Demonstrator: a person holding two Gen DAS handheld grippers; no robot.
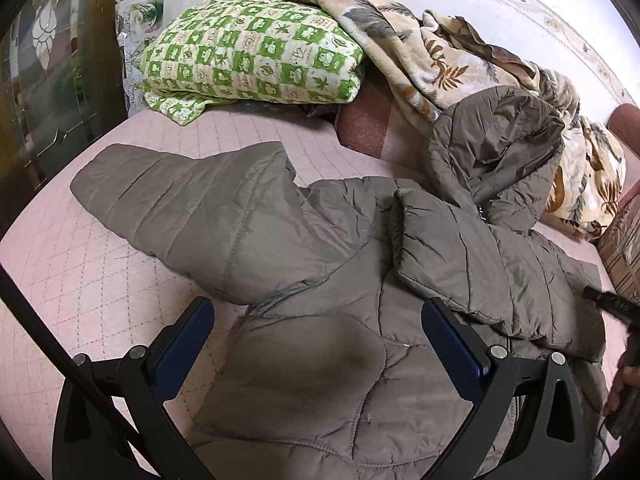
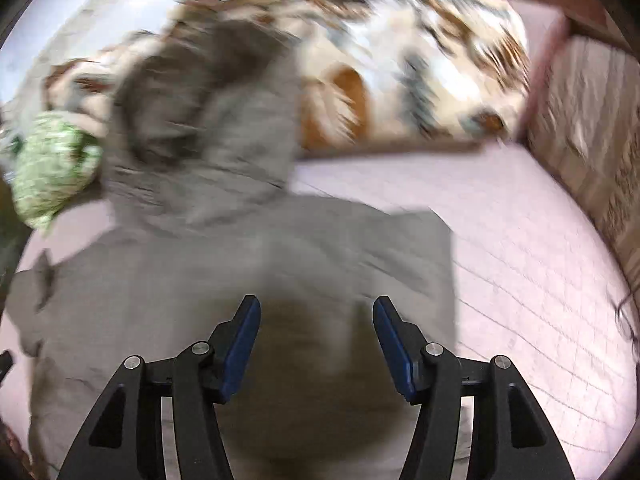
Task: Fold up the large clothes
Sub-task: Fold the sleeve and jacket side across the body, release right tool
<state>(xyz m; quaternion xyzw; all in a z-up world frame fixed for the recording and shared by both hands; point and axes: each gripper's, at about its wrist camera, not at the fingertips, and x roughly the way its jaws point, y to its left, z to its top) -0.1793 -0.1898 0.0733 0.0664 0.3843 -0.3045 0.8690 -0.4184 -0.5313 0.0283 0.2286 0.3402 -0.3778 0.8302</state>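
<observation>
A grey-brown quilted jacket [image 1: 340, 360] lies spread on a pink bed. One sleeve [image 1: 180, 208] stretches out to the left, and the other sleeve [image 1: 460, 248] is folded across the body. The hood [image 1: 500, 140] rests against the blanket behind. My left gripper [image 1: 316, 308] hovers open and wide over the lower body of the jacket, nothing pinched. In the blurred right wrist view my right gripper [image 2: 316, 304] stands open over the jacket [image 2: 240, 280], its pads apart and bare. A black part of the right gripper [image 1: 608, 302] and a hand [image 1: 624, 380] show at the right edge.
A green-and-white patterned quilt [image 1: 248, 52] and a floral blanket [image 1: 420, 48] are heaped along the far side by the wall. A wooden door with patterned glass [image 1: 48, 60] stands at the left. A striped cushion [image 1: 624, 248] borders the right. Pink quilted bedcover [image 2: 520, 260] lies right of the jacket.
</observation>
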